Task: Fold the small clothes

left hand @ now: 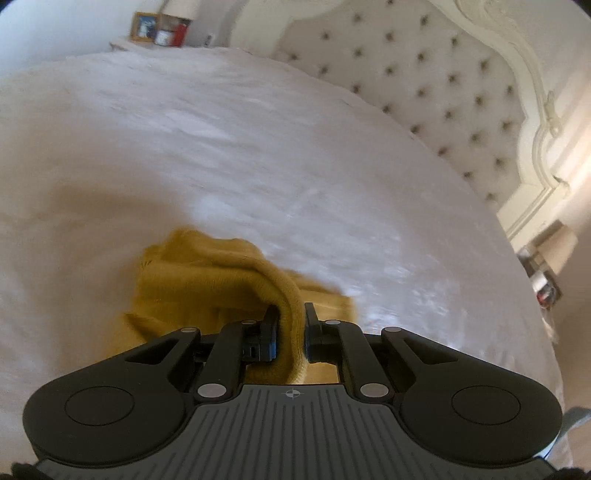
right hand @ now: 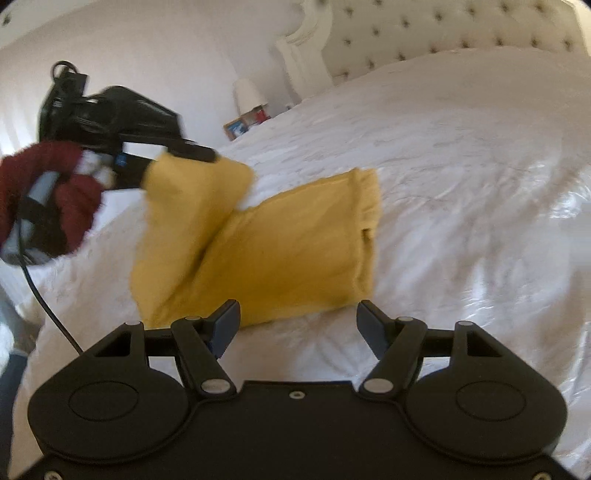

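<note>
Our left gripper point(left hand: 291, 326) has its jaws clamped on a rolled edge of the mustard knit garment point(right hand: 280, 243), lifting that end off the white bed point(right hand: 461, 155). Our right gripper point(right hand: 297, 325) hangs with jaws apart and empty, near the garment's edge. We judge the lifted flap could sag or drag the lying part askew, since nothing pins it.

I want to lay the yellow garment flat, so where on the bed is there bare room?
The white bedspread is bare from the garment to the tufted headboard, and to its right. Also bare: the strip between the garment and the right tool. Crowded only at the garment's left end, where the left tool lifts it.
</note>
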Demonstrator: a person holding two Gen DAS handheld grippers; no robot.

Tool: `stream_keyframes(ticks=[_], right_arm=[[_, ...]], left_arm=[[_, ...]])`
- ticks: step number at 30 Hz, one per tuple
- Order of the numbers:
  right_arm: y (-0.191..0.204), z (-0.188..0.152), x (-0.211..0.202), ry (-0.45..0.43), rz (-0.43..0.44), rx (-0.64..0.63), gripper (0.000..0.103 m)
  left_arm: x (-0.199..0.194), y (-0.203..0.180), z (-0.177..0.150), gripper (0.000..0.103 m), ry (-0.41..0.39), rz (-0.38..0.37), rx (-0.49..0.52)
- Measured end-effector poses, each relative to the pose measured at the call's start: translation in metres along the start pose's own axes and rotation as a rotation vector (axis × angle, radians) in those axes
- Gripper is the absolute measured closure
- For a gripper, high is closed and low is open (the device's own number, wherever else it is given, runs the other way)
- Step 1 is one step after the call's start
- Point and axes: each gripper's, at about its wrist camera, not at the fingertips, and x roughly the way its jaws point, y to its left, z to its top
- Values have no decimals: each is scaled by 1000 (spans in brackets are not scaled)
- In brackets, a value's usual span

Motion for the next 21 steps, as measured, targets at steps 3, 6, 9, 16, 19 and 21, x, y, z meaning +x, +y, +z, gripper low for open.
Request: stream_keyframes(ticks=[3, 6, 9, 16, 19, 21], right_arm=[[-10, 3, -13, -23, -7, 15, 30], [-15, 9, -17, -40, -19, 13, 30], [-21, 9, -23, -55, -23, 21, 30], [-21, 8, -27, -68, -2, 27, 30], [-18, 8, -23, -63, 6, 32, 30], [-16, 8, -19, -56, 13, 39, 30]], left_arm=[[38, -23, -15, 90, 60, -32, -8], [64, -35, -30, 85, 122, -96, -14], [65, -46, -35, 65, 147, -165, 0], [5, -43, -28, 50, -11, -203, 186], [-5, -24, -34, 48, -43, -88, 231], [-8, -3, -43, 48, -45, 1, 251]])
